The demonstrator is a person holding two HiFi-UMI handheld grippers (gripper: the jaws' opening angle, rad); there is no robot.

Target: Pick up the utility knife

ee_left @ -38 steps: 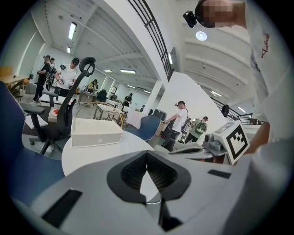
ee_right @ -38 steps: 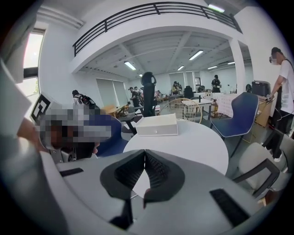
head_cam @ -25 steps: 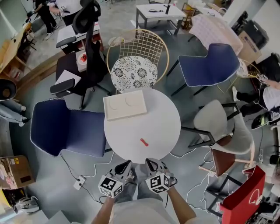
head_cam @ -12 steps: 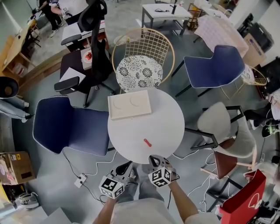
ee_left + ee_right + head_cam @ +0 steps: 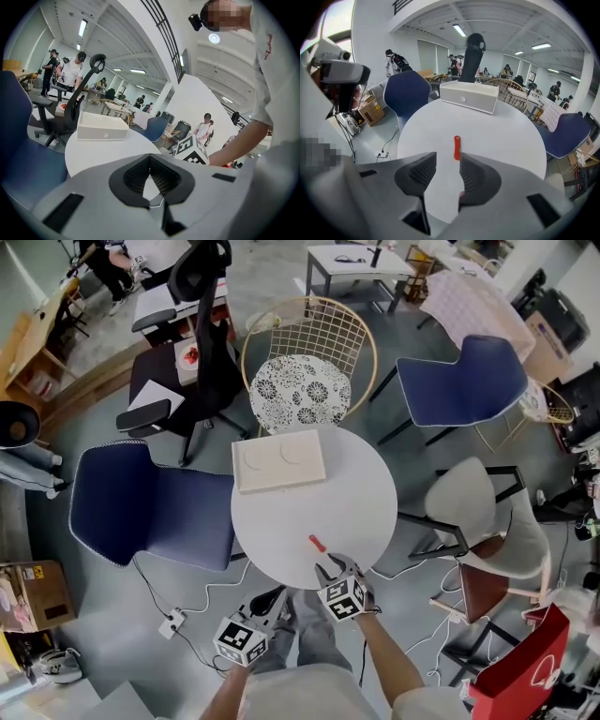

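The red utility knife (image 5: 316, 543) lies on the round white table (image 5: 361, 493), near its front edge. In the right gripper view the knife (image 5: 457, 146) points away, just beyond my fingertips. My right gripper (image 5: 330, 570) hangs over the table's front rim, tilted down at the knife. Its jaws (image 5: 447, 159) are opening, and nothing is between them. My left gripper (image 5: 272, 601) stays below the table edge, off to the left. Its own view shows its pad tips (image 5: 150, 159) meeting, with nothing held.
A white box (image 5: 278, 460) sits on the far left of the table. Around the table stand a wire chair (image 5: 305, 390), two blue chairs (image 5: 141, 507) (image 5: 464, 381) and a white chair (image 5: 478, 512). Cables trail on the floor at front.
My right gripper has moved forward and down over the table's rim toward the knife, and its jaws have parted. The left gripper has kept still.
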